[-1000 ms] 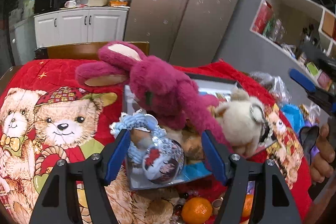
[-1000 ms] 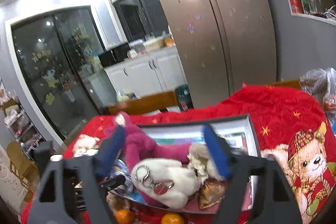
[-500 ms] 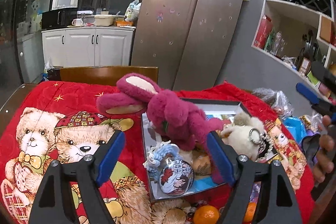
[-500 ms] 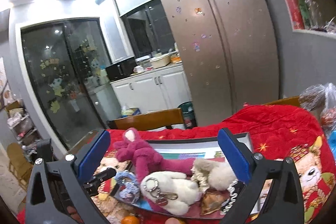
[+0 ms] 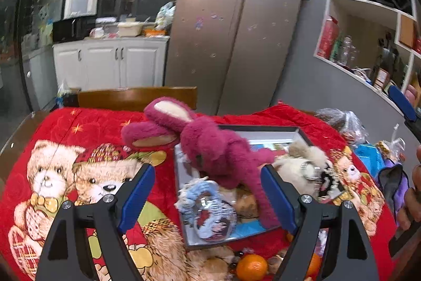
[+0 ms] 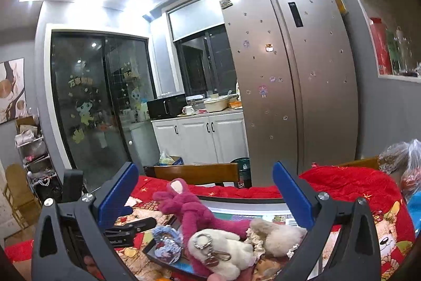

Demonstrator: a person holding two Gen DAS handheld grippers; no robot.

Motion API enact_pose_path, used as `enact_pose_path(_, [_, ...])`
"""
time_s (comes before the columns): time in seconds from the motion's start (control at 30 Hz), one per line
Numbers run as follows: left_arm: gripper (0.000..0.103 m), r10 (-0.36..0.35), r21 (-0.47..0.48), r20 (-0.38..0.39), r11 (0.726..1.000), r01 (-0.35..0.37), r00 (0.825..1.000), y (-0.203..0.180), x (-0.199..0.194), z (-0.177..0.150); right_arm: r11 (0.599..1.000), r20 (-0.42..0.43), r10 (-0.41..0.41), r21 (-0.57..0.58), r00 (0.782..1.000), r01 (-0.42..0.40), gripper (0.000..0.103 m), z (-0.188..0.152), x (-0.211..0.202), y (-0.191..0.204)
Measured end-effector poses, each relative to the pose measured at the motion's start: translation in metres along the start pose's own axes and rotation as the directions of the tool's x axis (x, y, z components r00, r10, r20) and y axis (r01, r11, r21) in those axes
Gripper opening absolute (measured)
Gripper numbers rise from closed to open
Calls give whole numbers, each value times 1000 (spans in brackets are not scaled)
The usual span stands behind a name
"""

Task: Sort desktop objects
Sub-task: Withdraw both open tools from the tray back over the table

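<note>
A dark-framed tray (image 5: pixel 260 127) lies on the red bear blanket, piled with toys. A magenta plush (image 5: pixel 210 146) sprawls over its left side, with a cream plush (image 5: pixel 302 167) carrying a key ring to the right. A blue knitted ball charm (image 5: pixel 210 217) rests at the tray's near edge. My left gripper (image 5: pixel 208 191) hovers open and empty above and short of the pile. My right gripper (image 6: pixel 205 194) is also open and empty, level, above the magenta plush (image 6: pixel 194 210), cream plush (image 6: pixel 226 252) and blue charm (image 6: pixel 165 241).
Two oranges (image 5: pixel 251 266) and small trinkets lie in front of the tray. Plastic bags (image 5: pixel 342 123), a blue packet (image 5: pixel 368 157) and a purple pouch (image 5: pixel 392 183) crowd the table's right side. A wooden chair back (image 5: pixel 136 96) stands behind the table, then cabinets and a fridge.
Both grippers have risen and drawn back from the toy pile. Both pairs of jaws have spread wider, the right one clearing the plush toys it was close over.
</note>
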State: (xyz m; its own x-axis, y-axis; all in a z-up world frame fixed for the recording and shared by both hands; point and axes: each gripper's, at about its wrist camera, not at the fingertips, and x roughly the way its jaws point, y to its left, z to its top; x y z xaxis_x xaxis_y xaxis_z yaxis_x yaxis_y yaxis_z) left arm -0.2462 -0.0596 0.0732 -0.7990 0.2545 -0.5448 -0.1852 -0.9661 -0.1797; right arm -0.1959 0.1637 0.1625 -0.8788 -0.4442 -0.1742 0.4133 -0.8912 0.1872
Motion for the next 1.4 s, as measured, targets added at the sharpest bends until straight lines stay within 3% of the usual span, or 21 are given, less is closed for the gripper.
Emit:
enact_pose_path(0.2, [84,-16,131,66,991,8,998,-33,-38,9,999,24,-47,-13,999,48,103,6,-45,29])
enact_pose_path(0.57, [85,-34,263,143,965,-5,989,-81,-115,-4,987,12,-153,58,988,152,103,3,-132,71])
enact_pose_path(0.77, [85,-67,195,110,980,45,992,-75,-150,-23,990,-19,-140,33,990,140,103,-10,-153,95])
enact_pose_path(0.87, [85,-50,165,111,986,31,993,-67,-166,-34,995,-38,-88,45,995,90,103,-22,-160,101])
enact_pose_path(1.0, [85,7,125,109,992,-20,994,-52,-182,-57,995,-73,-86,36,994,88,103,-40,-170,108])
enact_pose_path(1.4, [85,73,39,-43,997,-72,996,-33,-161,-119,991,-183,-132,9,974,135,103,-100,-186,106])
